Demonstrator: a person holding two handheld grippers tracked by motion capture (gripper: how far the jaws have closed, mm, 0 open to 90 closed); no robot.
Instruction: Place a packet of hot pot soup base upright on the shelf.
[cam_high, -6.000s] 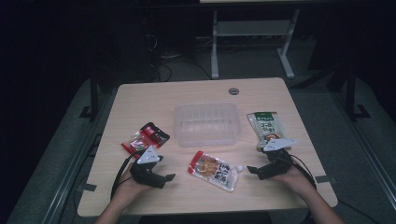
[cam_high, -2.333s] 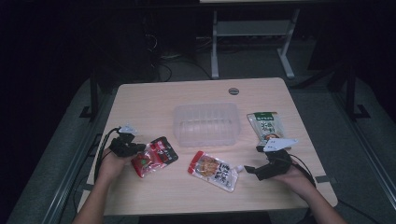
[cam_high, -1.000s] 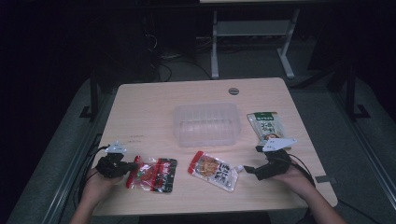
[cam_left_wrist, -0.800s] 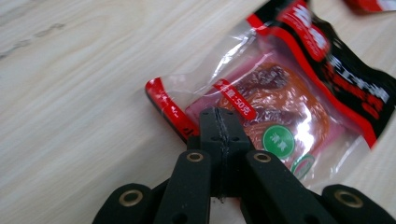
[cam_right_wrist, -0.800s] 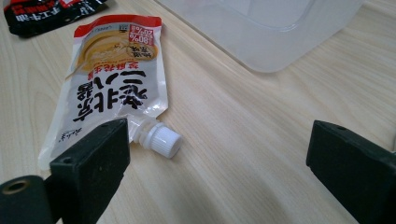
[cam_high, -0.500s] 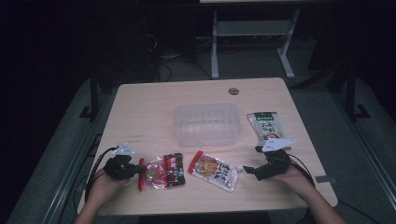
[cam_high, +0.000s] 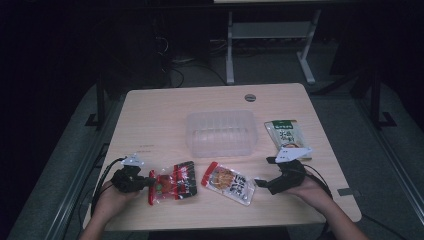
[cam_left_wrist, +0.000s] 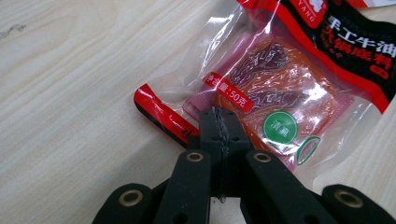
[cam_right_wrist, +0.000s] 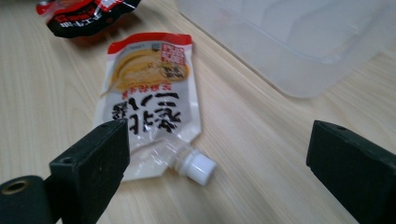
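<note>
My left gripper (cam_high: 146, 182) is shut on the left corner of a red-and-black sauce packet (cam_high: 172, 182) that lies near the table's front edge. In the left gripper view the jaws are pressed together (cam_left_wrist: 218, 125) on the packet's (cam_left_wrist: 280, 88) clear seal. A white and orange spouted pouch (cam_high: 229, 182) lies flat just right of the packet. My right gripper (cam_high: 264, 184) rests open at the pouch's spout end. In the right gripper view its jaws stand wide apart (cam_right_wrist: 219, 140), with the pouch (cam_right_wrist: 149, 98) and its white cap (cam_right_wrist: 198, 168) on the table between them, untouched.
A clear plastic container (cam_high: 192, 131) stands empty at the table's middle, its wall (cam_right_wrist: 299, 70) close behind the pouch. A green-topped pouch (cam_high: 286, 134) lies to its right. A round cable hole (cam_high: 250, 97) sits near the far edge. A white frame (cam_high: 270, 35) stands beyond the table.
My left gripper closed on the red packet's left end and dragged it from the left middle to the front, beside the spouted pouch. The right gripper has stayed put.
</note>
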